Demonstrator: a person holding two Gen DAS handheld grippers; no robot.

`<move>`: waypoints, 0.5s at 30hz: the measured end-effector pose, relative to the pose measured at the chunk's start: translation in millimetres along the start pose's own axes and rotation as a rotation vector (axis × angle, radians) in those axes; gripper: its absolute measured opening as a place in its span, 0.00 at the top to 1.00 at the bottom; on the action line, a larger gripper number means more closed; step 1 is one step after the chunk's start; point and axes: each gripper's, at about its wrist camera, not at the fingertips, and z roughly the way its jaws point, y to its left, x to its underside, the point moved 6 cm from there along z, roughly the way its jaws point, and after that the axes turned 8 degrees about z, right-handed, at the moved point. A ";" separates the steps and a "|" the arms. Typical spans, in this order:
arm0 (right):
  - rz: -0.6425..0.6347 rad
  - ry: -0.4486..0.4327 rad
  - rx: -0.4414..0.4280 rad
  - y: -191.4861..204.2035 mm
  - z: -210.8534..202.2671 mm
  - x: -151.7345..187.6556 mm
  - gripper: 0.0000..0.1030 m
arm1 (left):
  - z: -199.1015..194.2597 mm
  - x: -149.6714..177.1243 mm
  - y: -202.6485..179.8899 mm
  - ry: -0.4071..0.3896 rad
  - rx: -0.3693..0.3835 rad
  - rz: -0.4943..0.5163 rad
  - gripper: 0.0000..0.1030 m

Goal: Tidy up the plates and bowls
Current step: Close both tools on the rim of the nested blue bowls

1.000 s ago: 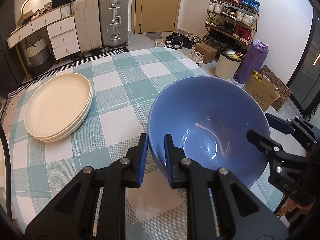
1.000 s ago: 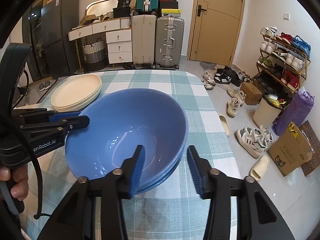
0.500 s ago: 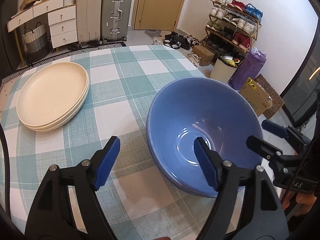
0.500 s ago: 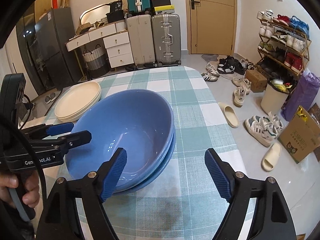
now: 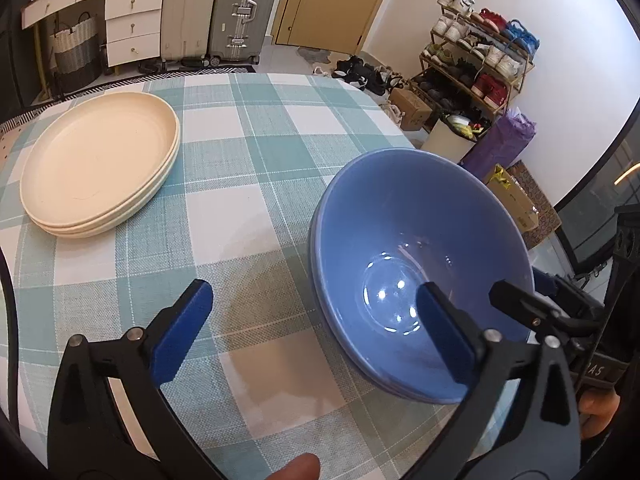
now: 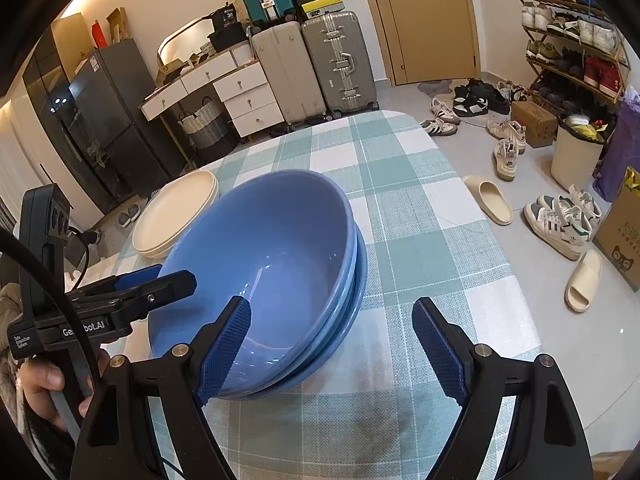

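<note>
A stack of blue bowls (image 5: 400, 240) (image 6: 272, 240) rests nested on the checked tablecloth (image 5: 256, 128) (image 6: 420, 220). My left gripper (image 5: 312, 300) has its jaws opening wide. One finger hangs over the bowl's inside and the other stands outside the left rim, and neither pad touches it. My right gripper (image 6: 332, 312) is open astride the near rim, also clear of it. Each gripper shows at the edge of the other's view: the right gripper (image 5: 540, 304) and the left gripper (image 6: 152, 284). A stack of cream plates (image 5: 100, 160) (image 6: 176, 212) lies to the left.
The table's rounded edge runs close behind the bowls on the right. Beyond it on the floor are shoes and slippers (image 6: 488, 200), a shoe rack (image 5: 480, 52), a bin and boxes. Suitcases (image 6: 340, 60) and drawers stand by the far wall.
Both grippers have let go of the top blue bowl's rim and opened wide. The bowl now sits nested in the stack, and both grippers have drawn back a little.
</note>
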 end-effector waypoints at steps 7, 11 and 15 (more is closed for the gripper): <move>0.005 0.014 -0.023 5.0 6.1 2.7 0.18 | 7.4 1.0 1.0 0.013 0.007 -0.005 0.02; 0.014 0.025 -0.037 3.7 10.4 2.5 0.18 | 9.7 1.3 0.9 0.019 0.023 -0.014 0.03; 0.024 0.025 -0.044 2.9 12.6 2.8 0.23 | 12.6 1.6 -1.5 0.031 0.034 -0.009 0.14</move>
